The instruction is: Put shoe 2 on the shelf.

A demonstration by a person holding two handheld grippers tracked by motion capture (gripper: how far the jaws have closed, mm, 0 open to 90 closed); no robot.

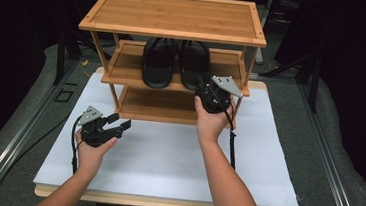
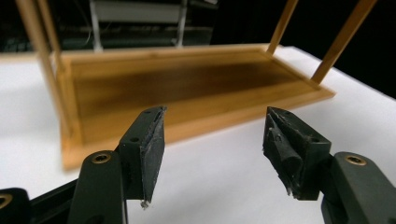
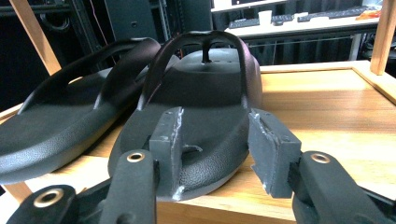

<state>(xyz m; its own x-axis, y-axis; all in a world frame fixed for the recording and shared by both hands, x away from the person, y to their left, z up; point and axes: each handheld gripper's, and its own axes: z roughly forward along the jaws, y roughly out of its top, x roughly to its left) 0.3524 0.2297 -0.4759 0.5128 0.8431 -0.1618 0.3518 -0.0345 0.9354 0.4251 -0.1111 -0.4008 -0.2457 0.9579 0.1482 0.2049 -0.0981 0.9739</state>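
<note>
on the middle shelf of the bamboo shoe rack (image 1: 173,14), toward three o'clock of the pair, sits the right-hand black flip-flop (image 3: 196,116). the right claw (image 3: 219,144) stands half open around its heel, pads not yet pressing, so nothing is gripped. closing this shallow, i'd judge the soft heel could squirm out, or dragging it could nudge the neighbouring flip-flop (image 3: 60,126) at nine o'clock off the ledge. the left claw (image 2: 212,149) hangs wide open and empty over the white table (image 2: 224,186), facing the bottom shelf (image 2: 187,88).
</note>
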